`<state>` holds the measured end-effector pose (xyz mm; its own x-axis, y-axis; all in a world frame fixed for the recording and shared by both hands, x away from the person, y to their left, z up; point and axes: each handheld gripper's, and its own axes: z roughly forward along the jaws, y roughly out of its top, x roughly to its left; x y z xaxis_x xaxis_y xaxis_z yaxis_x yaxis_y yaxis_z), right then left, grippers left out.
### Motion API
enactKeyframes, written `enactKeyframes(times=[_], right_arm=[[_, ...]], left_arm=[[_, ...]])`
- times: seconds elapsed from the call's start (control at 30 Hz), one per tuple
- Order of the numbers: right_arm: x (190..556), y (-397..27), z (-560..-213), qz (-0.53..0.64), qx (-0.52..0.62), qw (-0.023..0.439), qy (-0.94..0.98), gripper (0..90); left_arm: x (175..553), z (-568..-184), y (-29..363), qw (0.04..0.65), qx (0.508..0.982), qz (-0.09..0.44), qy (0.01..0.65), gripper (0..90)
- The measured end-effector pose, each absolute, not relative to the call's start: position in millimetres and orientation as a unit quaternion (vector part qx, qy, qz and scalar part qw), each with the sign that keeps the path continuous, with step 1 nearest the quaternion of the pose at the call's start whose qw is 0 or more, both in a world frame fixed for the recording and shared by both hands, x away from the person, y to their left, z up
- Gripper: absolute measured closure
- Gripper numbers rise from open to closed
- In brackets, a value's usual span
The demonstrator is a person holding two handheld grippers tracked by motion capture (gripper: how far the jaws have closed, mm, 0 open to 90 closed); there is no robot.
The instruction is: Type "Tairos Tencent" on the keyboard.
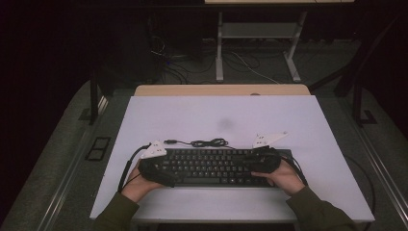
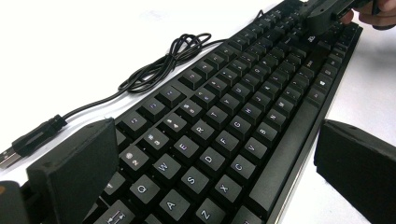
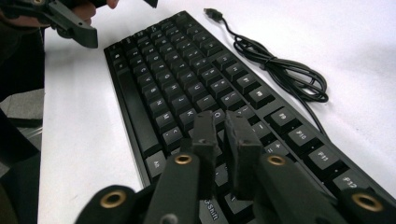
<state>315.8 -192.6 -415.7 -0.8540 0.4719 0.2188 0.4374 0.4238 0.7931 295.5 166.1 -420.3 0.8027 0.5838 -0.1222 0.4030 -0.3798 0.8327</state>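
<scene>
Black keyboard [image 1: 216,167] lies flat at 6 o'clock on the white worktop [image 1: 202,115], parallel to its near edge; broad bare surface toward 12 o'clock. Matte square keycaps, smooth frame. Its thin cable [image 1: 208,142] coils just behind it. Left gripper [image 1: 156,168] at the keyboard's 9 o'clock end, jaws wide, straddling that end without pressing. Right gripper [image 3: 222,135] over the 3 o'clock end, jaws nearly together, holding nothing.
</scene>
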Motion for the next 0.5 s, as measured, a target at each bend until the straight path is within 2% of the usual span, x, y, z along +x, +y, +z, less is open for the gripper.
enactKeyframes(times=[0.13,0.5], right_arm=[[315.1,-192.7,-416.3,0.453,0.272,0.014,0.849,88.6],[310.1,-192.1,-422.7,0.427,0.259,0.016,0.866,89.2]], left_arm=[[295.6,-420.2,166.3,0.470,0.825,0.097,0.299,0.0],[295.7,-420.6,165.8,0.469,0.825,0.096,0.300,0.0]])
